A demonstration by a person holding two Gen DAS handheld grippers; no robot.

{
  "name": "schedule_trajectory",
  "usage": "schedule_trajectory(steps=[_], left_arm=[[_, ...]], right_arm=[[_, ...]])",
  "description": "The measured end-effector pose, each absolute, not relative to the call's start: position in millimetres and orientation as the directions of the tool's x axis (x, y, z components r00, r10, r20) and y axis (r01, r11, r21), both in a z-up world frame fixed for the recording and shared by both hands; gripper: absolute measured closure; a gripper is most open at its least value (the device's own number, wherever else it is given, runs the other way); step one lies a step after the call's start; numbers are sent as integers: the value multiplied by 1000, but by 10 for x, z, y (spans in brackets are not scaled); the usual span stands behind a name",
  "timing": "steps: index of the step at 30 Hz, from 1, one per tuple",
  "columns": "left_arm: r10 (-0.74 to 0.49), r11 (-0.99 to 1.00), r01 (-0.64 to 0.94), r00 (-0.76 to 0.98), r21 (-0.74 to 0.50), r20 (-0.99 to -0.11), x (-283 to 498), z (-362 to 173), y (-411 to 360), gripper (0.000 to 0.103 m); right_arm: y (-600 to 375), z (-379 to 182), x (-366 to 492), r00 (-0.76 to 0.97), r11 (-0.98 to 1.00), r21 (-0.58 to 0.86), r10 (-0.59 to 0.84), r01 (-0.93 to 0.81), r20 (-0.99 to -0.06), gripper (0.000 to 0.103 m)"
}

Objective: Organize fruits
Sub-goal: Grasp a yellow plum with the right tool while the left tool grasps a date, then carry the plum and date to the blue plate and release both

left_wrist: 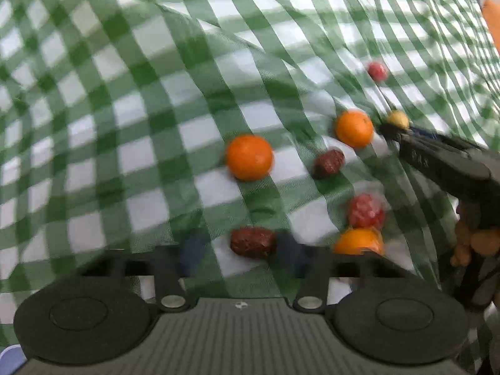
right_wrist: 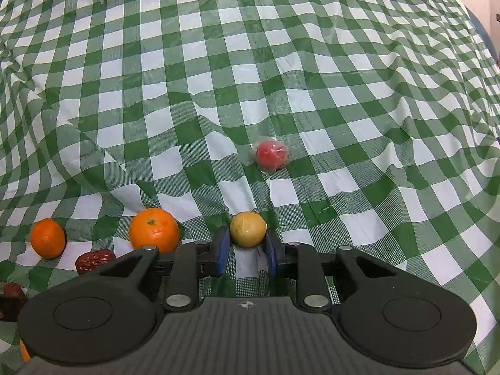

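Fruits lie scattered on a green checked cloth [left_wrist: 150, 100]. In the blurred left wrist view a wrinkled red date [left_wrist: 253, 242] lies between the blue pads of my left gripper [left_wrist: 242, 250]. A gap shows on the date's left side, so the jaws stand open around it. My right gripper [right_wrist: 247, 243] is shut on a small yellow fruit [right_wrist: 248, 229] that rests on the cloth [right_wrist: 281, 62]. The same right gripper [left_wrist: 393, 126] and yellow fruit [left_wrist: 397, 119] appear at the right of the left wrist view.
Three oranges [left_wrist: 249, 157] [left_wrist: 354, 128] [left_wrist: 359, 241], a second date [left_wrist: 328, 163] and two red wrapped fruits [left_wrist: 365, 211] [left_wrist: 377, 71] lie nearby. The right wrist view shows a red wrapped fruit [right_wrist: 272, 154], two oranges [right_wrist: 155, 229] [right_wrist: 47, 237] and a date [right_wrist: 93, 260].
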State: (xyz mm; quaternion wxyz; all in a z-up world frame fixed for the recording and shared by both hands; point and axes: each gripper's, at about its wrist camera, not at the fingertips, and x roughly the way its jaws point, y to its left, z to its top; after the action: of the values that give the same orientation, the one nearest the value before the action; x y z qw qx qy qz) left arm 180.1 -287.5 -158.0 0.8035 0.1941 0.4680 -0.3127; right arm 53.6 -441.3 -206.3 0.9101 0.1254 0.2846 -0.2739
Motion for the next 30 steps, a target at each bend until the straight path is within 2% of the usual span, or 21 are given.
schedule_trajectory(steps=[1,7,10,13,17,24,30], left_arm=[[-327,721,693,365,20,-871,1780,-1552,-2870,69],[-346,706,704,434,73,-832,1583,-1273,-2728,69],[-346,735,675,457,66,-820,1505,-1007,-2494,69],[-334,767,638,486,68,-808,1364,-714,-2176,69],[-295,806,587,507,74,-810,1061,-439,-1710,69],[-244,869,493,510,48,-825,394,-141,-827,69],[-224,898,438,544,46,-809,-138,37,-247,69]], right_arm=[[-4416,-2055,524,690,814,75,-436,577,-578,78],[-4430,-1867,330,679,745,78,-553,662,-483,78],[-4389,-1559,129,672,714,82,-606,696,-427,78],[-4203,-1216,-160,703,731,99,-597,675,-386,77],[-3747,-932,-603,750,794,119,-498,596,-434,78],[-2666,-691,-1125,809,923,184,-185,338,-558,77],[-1761,-363,-1338,836,973,190,-2,127,-549,77]])
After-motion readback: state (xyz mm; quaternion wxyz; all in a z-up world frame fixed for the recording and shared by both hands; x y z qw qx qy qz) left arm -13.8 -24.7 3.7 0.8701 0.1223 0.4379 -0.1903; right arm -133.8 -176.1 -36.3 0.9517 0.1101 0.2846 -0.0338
